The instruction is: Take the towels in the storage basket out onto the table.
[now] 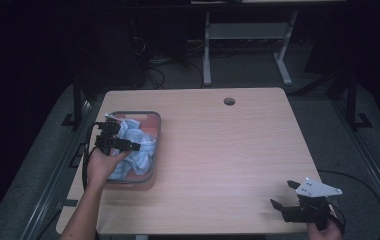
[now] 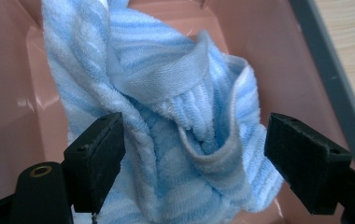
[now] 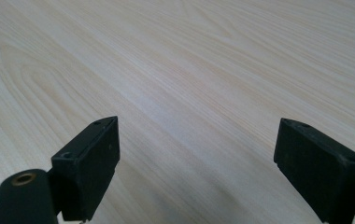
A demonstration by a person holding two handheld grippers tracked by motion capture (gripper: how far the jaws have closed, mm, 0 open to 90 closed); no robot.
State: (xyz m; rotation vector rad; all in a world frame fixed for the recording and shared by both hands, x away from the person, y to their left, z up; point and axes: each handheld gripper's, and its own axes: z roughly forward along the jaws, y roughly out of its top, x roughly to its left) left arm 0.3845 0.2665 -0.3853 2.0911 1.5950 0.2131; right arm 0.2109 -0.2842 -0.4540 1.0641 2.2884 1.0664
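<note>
Looking down from the high view, I see one pale wood-grain bench (image 1: 218, 150) with rounded corners and a single round hole near its far edge. At the left of the frame sits one shallow rectangular tub (image 1: 150, 120), pinkish inside with a grey rim, and in it lies one crumpled towel (image 1: 138, 152), striped light blue and white. My left gripper (image 1: 109, 131) hangs over the tub's left part, right at the cloth, with my hand behind it. My right gripper (image 1: 281, 194) sits at the lower right of the frame, above bare wood, well apart from the tub, with its grey three-cornered plate on top.

In the left gripper view, my two black jaws stand wide apart, one at the lower left of the frame and one at the lower right. The towel (image 2: 180, 140) bunches up between them in soft looped terry with ribbed stripes and one smooth woven hem band folded across the top. The tub's glossy pink wall (image 2: 269, 56) rises behind, with its grey rim at the upper right.

In the right gripper view, my two blocky matte jaws are spread wide and hold nothing; smooth light wood grain of the bench (image 3: 189, 70) runs between and beyond them.
</note>
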